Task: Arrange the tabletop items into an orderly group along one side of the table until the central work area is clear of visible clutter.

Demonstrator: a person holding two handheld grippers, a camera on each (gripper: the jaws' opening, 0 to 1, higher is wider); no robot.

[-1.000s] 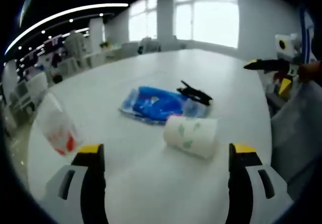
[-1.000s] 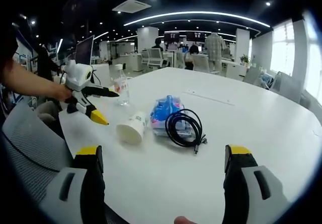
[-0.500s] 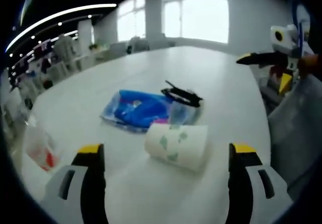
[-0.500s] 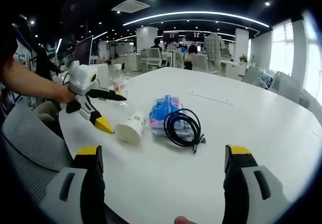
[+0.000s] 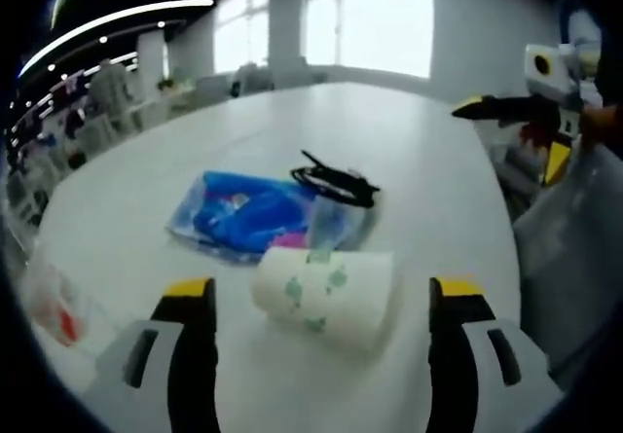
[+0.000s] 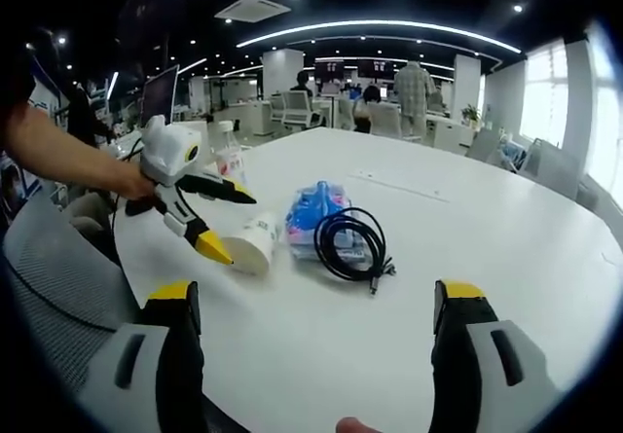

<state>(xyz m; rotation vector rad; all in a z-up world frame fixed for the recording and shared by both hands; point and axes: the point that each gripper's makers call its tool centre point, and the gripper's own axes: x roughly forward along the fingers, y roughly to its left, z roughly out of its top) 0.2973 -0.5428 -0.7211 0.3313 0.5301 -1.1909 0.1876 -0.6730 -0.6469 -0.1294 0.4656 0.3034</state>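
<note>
A large open office with ceiling light strips and bright windows is seen around a wide white table (image 6: 487, 238). Near one edge of the table a white paper cup (image 5: 326, 289) with green leaf prints is lying on its side; no writing can be read on it. Just behind it a blue plastic packet (image 5: 248, 214) is lying flat, with a coiled black cable (image 6: 348, 241) resting on its far end. A clear bottle (image 6: 231, 163) with a red-marked label is standing beyond the cup in the right gripper view; the label text is too blurred to read. The left gripper (image 5: 322, 302) is held with jaws wide apart, the cup lying between the tips. The right gripper (image 6: 323, 302) is likewise spread, empty, over bare tabletop.
</note>
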